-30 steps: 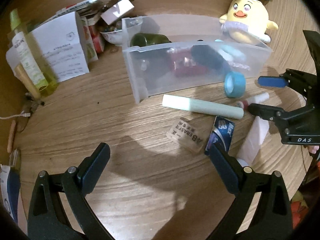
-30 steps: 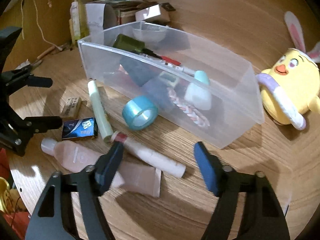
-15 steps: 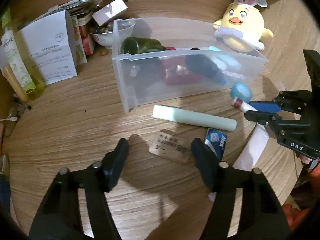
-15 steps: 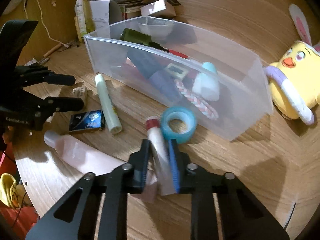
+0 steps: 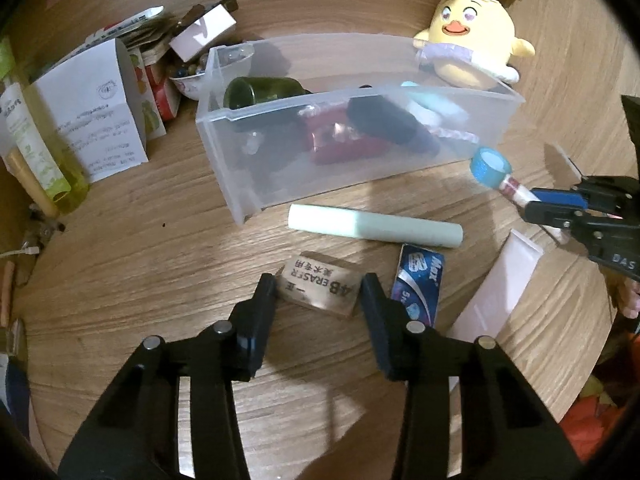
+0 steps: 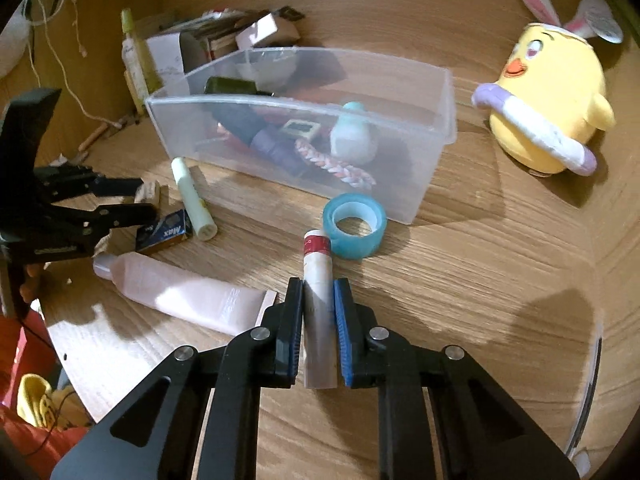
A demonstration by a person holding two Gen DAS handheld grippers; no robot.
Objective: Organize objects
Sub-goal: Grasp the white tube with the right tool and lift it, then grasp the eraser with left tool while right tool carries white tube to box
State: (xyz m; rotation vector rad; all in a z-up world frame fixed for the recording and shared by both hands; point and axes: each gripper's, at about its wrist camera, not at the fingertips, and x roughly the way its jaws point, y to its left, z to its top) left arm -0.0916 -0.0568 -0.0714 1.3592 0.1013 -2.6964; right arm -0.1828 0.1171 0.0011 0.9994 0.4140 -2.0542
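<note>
A clear plastic bin (image 5: pixel 472 136) (image 6: pixel 424 168) lies on the wooden table and holds several items. My right gripper (image 6: pixel 318 292) (image 5: pixel 532 204) is shut on a small white tube with a red band (image 6: pixel 317 264), its cap against a blue tape roll (image 6: pixel 354 224) (image 5: pixel 490 166). My left gripper (image 5: pixel 320 286) (image 6: pixel 138 200) is partly closed, its fingertips on either side of a brown eraser (image 5: pixel 320 288), whether touching it I cannot tell. A pale green stick (image 5: pixel 372 226) (image 6: pixel 194 200), a blue Max box (image 5: pixel 418 284) (image 6: pixel 166 232) and a pink tube (image 6: pixel 184 292) (image 5: pixel 498 288) lie nearby.
A yellow chick plush (image 5: pixel 472 28) (image 6: pixel 548 104) stands right of the bin. A white paper box (image 5: pixel 92 116), a green bottle (image 5: pixel 36 152), a bowl (image 5: pixel 188 76) and cartons crowd the back left. The table's edge curves along the right (image 5: pixel 580 360).
My right gripper closed on the white tube and lifted it by the tape roll. My left gripper narrowed and moved forward until its fingers flanked the eraser.
</note>
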